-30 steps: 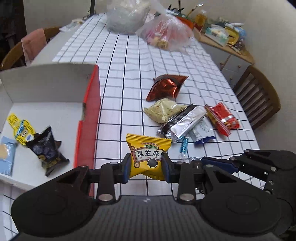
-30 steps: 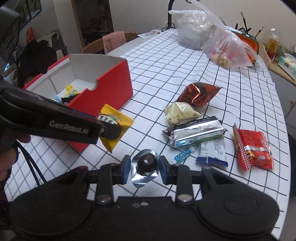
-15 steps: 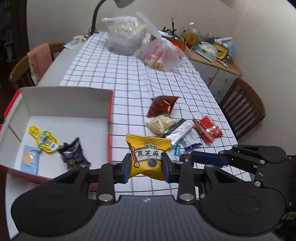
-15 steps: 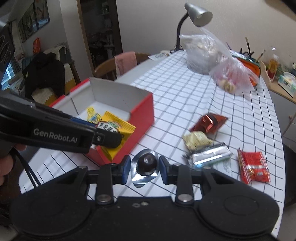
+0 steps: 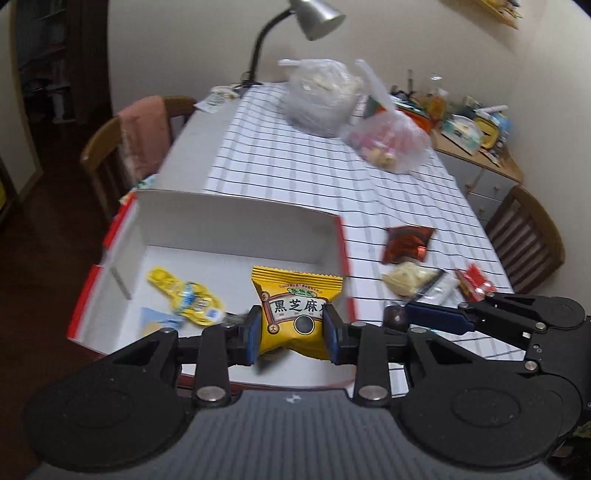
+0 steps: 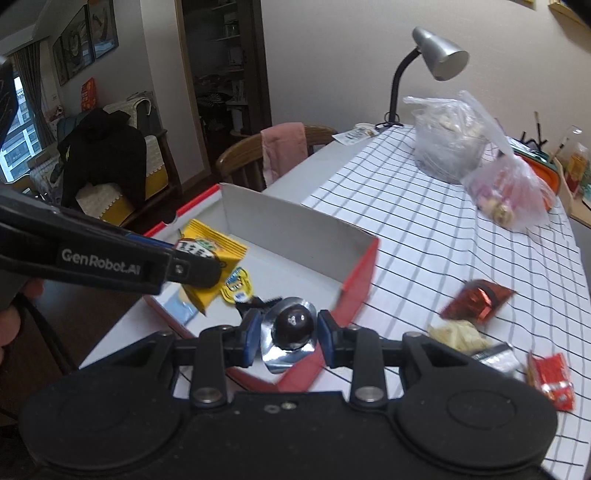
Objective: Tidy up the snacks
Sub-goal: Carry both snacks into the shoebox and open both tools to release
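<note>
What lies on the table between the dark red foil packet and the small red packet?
In the right wrist view, a pale yellow snack bag and a silver wrapper lie between the dark red foil packet and the small red packet.

The left gripper [image 5: 291, 334] has carried its yellow sesame snack packet [image 5: 295, 310] from above the checked tablecloth [image 5: 295, 173] to over the red box [image 5: 236, 229]. The right gripper [image 6: 289, 332] has brought its foil-wrapped chocolate ball [image 6: 291, 326] to the box's near corner.

A dim dining room with pale walls

A checked cloth [image 6: 424, 229] covers the table; a silver lamp [image 6: 439, 55] stands at its far end. Wooden chairs [image 5: 110, 147] flank it, one draped with a pink towel [image 6: 284, 147]. A window [image 6: 18, 136] glows at left, by framed pictures [image 6: 88, 33].
</note>
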